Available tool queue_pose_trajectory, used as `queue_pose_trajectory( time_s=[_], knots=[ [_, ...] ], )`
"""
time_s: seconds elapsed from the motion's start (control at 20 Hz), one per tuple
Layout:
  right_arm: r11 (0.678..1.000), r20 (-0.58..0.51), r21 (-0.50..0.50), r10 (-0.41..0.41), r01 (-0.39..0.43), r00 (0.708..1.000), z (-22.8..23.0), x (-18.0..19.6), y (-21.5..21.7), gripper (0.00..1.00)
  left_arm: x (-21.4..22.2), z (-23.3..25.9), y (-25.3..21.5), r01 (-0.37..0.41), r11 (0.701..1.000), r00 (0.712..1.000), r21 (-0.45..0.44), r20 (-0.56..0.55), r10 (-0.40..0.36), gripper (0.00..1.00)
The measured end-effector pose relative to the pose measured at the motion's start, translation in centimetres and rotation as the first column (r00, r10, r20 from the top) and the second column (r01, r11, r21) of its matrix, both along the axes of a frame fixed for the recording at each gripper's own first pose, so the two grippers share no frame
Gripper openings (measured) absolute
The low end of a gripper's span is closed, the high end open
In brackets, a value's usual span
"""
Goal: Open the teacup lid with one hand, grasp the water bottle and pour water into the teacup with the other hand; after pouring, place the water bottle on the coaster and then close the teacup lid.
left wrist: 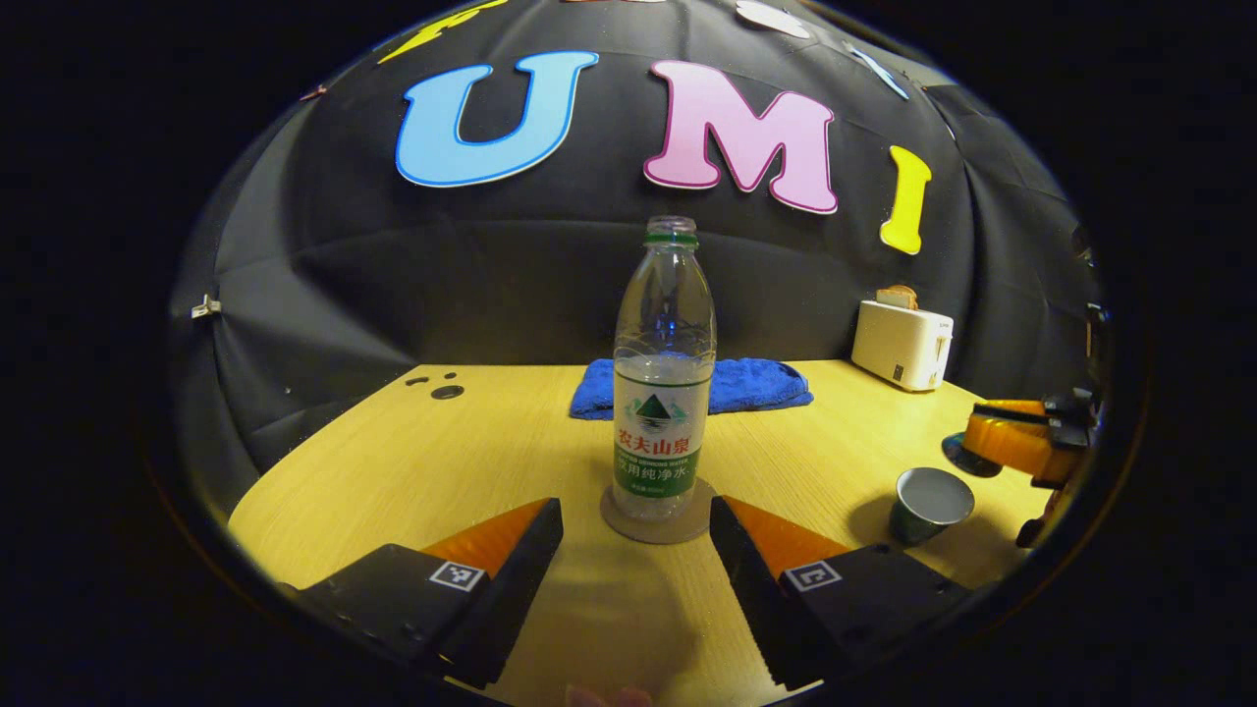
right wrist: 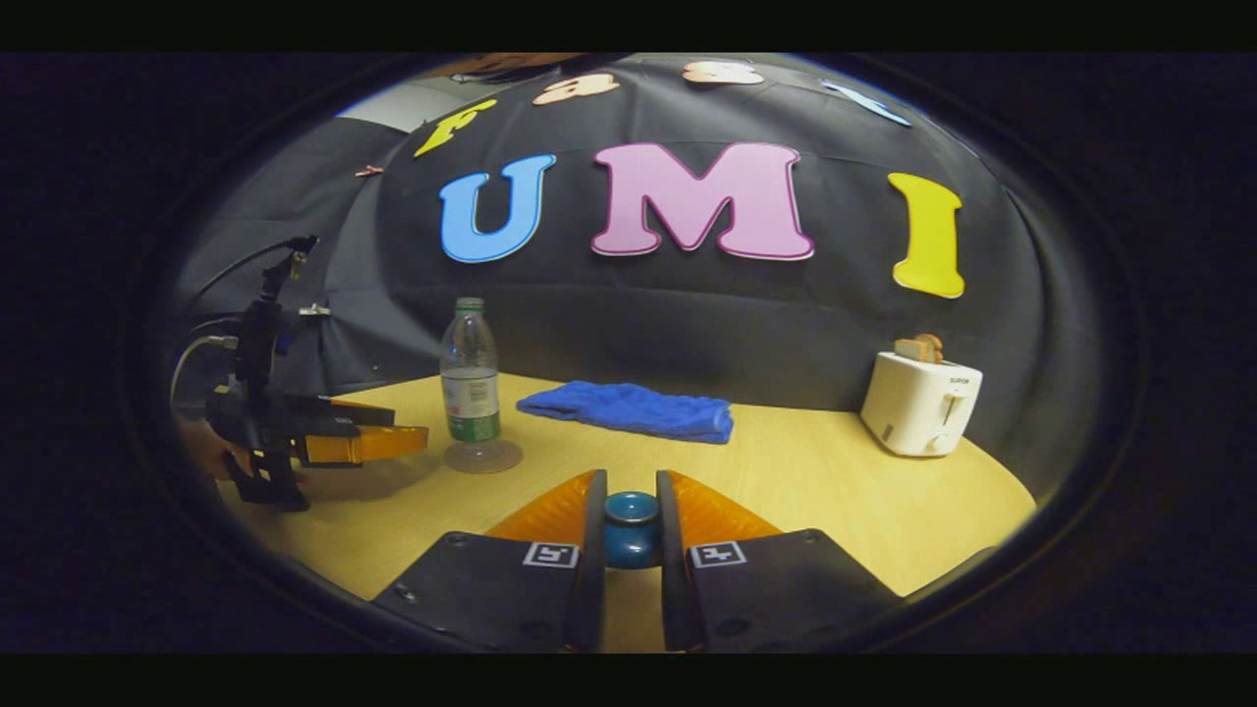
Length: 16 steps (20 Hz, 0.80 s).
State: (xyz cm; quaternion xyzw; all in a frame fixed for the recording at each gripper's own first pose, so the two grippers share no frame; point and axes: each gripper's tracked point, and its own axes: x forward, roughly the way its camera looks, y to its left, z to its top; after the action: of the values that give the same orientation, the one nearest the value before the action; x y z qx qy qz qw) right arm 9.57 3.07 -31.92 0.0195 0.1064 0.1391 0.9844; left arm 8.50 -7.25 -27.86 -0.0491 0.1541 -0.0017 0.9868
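A clear water bottle (left wrist: pixel 664 393) with a green label and no cap stands upright on a round coaster (left wrist: pixel 656 520) mid-table. My left gripper (left wrist: pixel 636 516) is open, its fingers just short of the bottle on either side and not touching it. To the right stands the lidless teacup (left wrist: pixel 928 503). My right gripper (right wrist: pixel 630 491) is shut on the blue knob of the teacup lid (right wrist: pixel 630 528), held above the table. In the left gripper view the right gripper (left wrist: pixel 982 434) hovers beyond the cup with the dark lid (left wrist: pixel 967 460) under it. The bottle (right wrist: pixel 469 378) and left gripper (right wrist: pixel 408 429) appear at the left of the right gripper view.
A folded blue cloth (left wrist: pixel 732 385) lies behind the bottle near the wall. A white toaster (left wrist: pixel 903 342) with bread in it stands at the back right of the wooden table (left wrist: pixel 412 462). A hand (right wrist: pixel 201 447) holds the left gripper.
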Motion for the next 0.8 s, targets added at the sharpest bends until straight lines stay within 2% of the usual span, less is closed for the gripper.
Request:
queue_pose_trajectory(
  time_s=[0.05,0.3,0.5,0.6,0.65,0.7,0.8],
  knots=[
    [1.0,-0.003,0.003,0.01,-0.01,1.0,-0.1,-0.1,0.5,0.26,-0.5,0.2,0.1,-0.002,1.0,1.0,0.008,0.006,0.002,0.95],
    [0.999,-0.026,0.022,0.034,-0.033,0.999,-1.2,0.5,1.8,0.26,-2.2,1.6,-0.8,0.041,0.997,0.998,0.067,0.044,-0.044,0.95],
    [0.999,-0.065,0.024,0.038,-0.036,0.997,-2.4,0.7,2.1,0.27,-2.8,1.8,-1.4,0.058,0.996,0.997,0.066,0.046,-0.061,0.95],
    [0.999,-0.068,0.018,0.037,-0.036,0.997,-2.6,0.7,2.0,0.31,-2.9,2.0,-1.3,0.054,0.997,0.997,0.062,0.052,-0.057,0.95],
    [0.999,-0.08,0.013,0.038,-0.037,0.996,-2.8,0.7,2.0,0.22,-3.0,1.9,-1.3,0.051,0.997,0.997,0.057,0.053,-0.054,0.95],
    [0.999,-0.088,0.007,0.042,-0.041,0.995,-3.0,0.5,2.0,0.27,-3.0,2.1,-1.1,0.048,0.997,0.997,0.054,0.053,-0.051,0.95],
    [0.999,-0.097,0.0,0.041,-0.041,0.994,-3.2,0.4,2.0,0.31,-3.1,2.4,-1.0,0.043,0.998,0.997,0.053,0.056,-0.046,0.95]
  ],
)
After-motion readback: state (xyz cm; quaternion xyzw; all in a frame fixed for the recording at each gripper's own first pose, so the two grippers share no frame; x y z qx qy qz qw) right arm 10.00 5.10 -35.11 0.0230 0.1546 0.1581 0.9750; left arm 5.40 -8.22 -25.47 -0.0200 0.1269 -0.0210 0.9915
